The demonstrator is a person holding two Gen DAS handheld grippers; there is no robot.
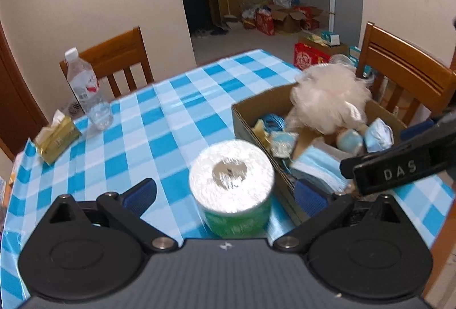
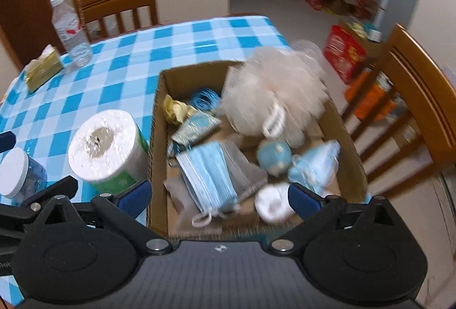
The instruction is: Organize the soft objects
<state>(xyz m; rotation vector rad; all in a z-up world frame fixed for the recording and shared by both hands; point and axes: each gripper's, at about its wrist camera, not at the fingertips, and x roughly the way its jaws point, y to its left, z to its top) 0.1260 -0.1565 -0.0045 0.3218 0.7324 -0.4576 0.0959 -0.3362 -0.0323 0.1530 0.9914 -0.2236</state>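
— Looking along the left gripper (image 1: 225, 195), what sat closest?
— The toilet paper roll (image 1: 231, 189), standing on end on the checked tablecloth (image 1: 159, 121), core pointing up, so its long axis was vertical. It stood squarely between the two blue pads (image 1: 139, 195), which were spread as wide as they go and held nothing; whether either pad touched the wrapper I couldn't tell.
— And the right gripper (image 2: 219, 200)?
— Also fully spread and empty, hanging over the near end of the cardboard box (image 2: 155, 121). From there the roll (image 2: 107, 146) lay off to its left, outside the box wall. The left hand was plainly the nearer one.
— Where did the box lie from the roll?
— Just beside it, to the right in the left wrist view, with face masks (image 2: 208, 175) near the front and a pale bath pouf (image 2: 273, 92) at the far end. I'd judge a close and a short carry rightward would do it.
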